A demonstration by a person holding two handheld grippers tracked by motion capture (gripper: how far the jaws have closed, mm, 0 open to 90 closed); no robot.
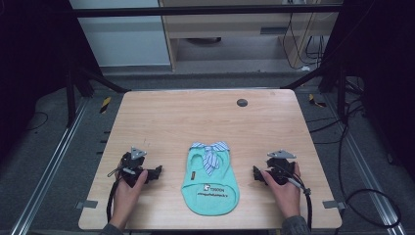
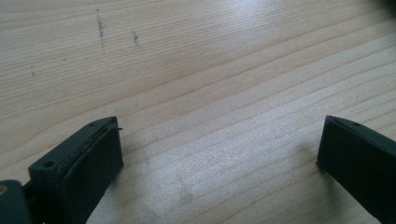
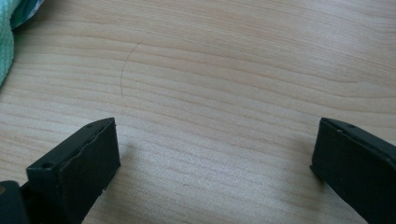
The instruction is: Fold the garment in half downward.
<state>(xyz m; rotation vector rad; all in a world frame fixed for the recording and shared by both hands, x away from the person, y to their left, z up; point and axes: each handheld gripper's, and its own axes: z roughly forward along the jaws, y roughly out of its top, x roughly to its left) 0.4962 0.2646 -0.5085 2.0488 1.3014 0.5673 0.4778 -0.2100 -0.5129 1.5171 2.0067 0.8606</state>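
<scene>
A small mint-green pet shirt [image 1: 210, 183] with a blue-and-white striped collar tie lies flat on the wooden table [image 1: 195, 117], near the front edge. My left gripper [image 1: 157, 172] rests on the table to the shirt's left, held by a hand, jaws open and empty over bare wood [image 2: 219, 144]. On the shirt's right sits my right gripper [image 1: 255, 174], also open and empty [image 3: 215, 144]. A green edge of the shirt [image 3: 7, 42] shows at the top left of the right gripper view.
A small dark round disc [image 1: 242, 103] sits near the table's far edge. Black frame legs and cables stand on the floor around the table. A cable [image 1: 306, 205] trails from the right gripper over the front edge.
</scene>
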